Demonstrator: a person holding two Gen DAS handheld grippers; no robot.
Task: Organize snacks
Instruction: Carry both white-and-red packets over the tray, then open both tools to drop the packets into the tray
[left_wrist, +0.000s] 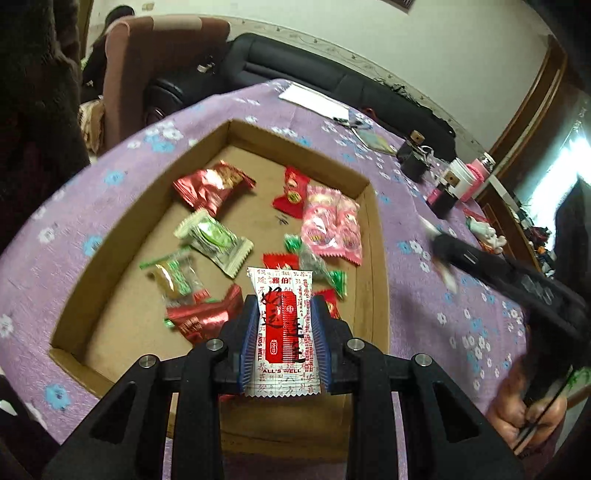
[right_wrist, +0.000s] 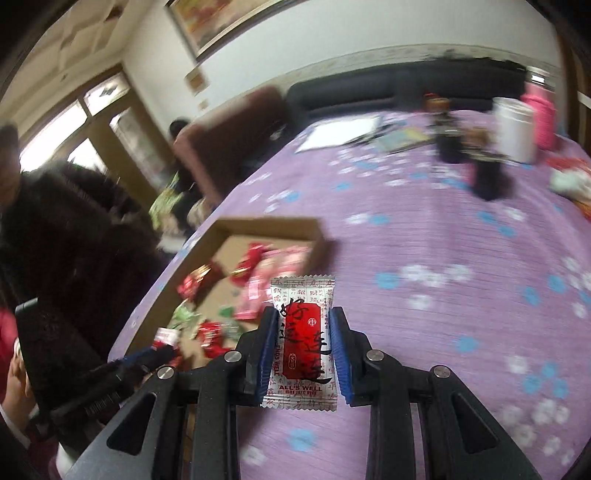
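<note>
The left tongs (left_wrist: 283, 332) are clenched on a white-and-red candy packet (left_wrist: 282, 306), the blue pads (left_wrist: 248, 339) pressing its two long edges so that its long axis runs straight up the frame, away from the camera. In the left wrist view this packet hangs low in the middle of the frame, directly over the near part of a shallow cardboard box (left_wrist: 380, 258), with the other sweets spread on the box floor above and to the left of it: red foil packs (left_wrist: 212, 186), a green-and-white pack (left_wrist: 214, 242) and a pink pack (left_wrist: 330, 225). The right tongs (right_wrist: 303, 343) are likewise clenched on a second packet of the same kind (right_wrist: 303, 332), also held lengthways along the fingers. In the right wrist view, though, that packet sits over the bare purple flowered tablecloth (right_wrist: 443, 240), and the box (right_wrist: 266, 225) lies to the left of centre, its near right corner just above and left of the packet. So the left hand is the nearer one and looks already placed to let go, while the right hand would, I judge, need to travel toward the left of its frame before releasing. The right tongs also show in the left view as a dark blurred bar (left_wrist: 498, 269) at the right, outside the box wall.
</note>
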